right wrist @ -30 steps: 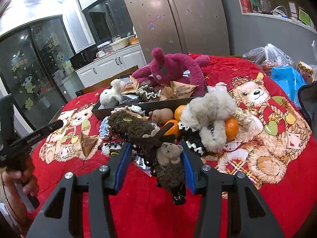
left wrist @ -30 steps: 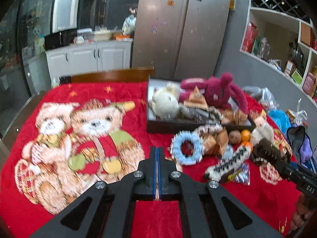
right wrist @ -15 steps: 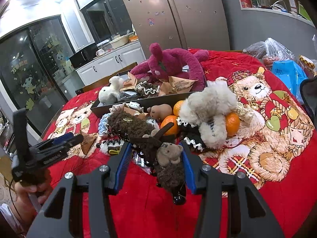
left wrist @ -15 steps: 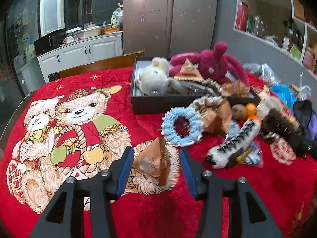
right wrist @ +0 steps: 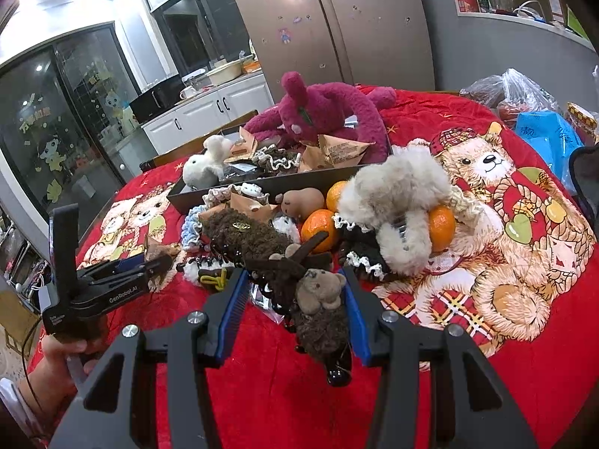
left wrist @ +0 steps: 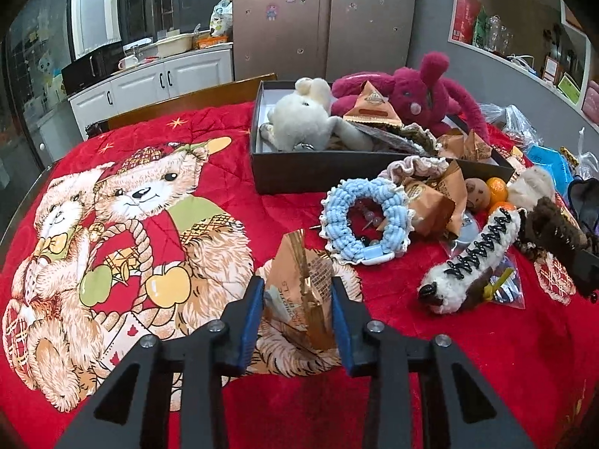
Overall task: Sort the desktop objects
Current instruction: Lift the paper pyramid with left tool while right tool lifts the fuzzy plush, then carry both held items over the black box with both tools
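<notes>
Left gripper (left wrist: 297,301) closing around a brown triangular snack packet (left wrist: 299,280) lying mid-desk, apart from the clutter, for a clean grab. Right gripper (right wrist: 295,312) seemingly pinching a brown furry hair clip (right wrist: 318,318), raised clear of the pile. Dark box (left wrist: 337,177) toward the far edge.

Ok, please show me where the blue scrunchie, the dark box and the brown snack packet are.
blue scrunchie (left wrist: 397,220): left wrist view, right side of its ring.
dark box (left wrist: 318,172): left wrist view, front wall.
brown snack packet (left wrist: 299,262): left wrist view, upper face.
</notes>
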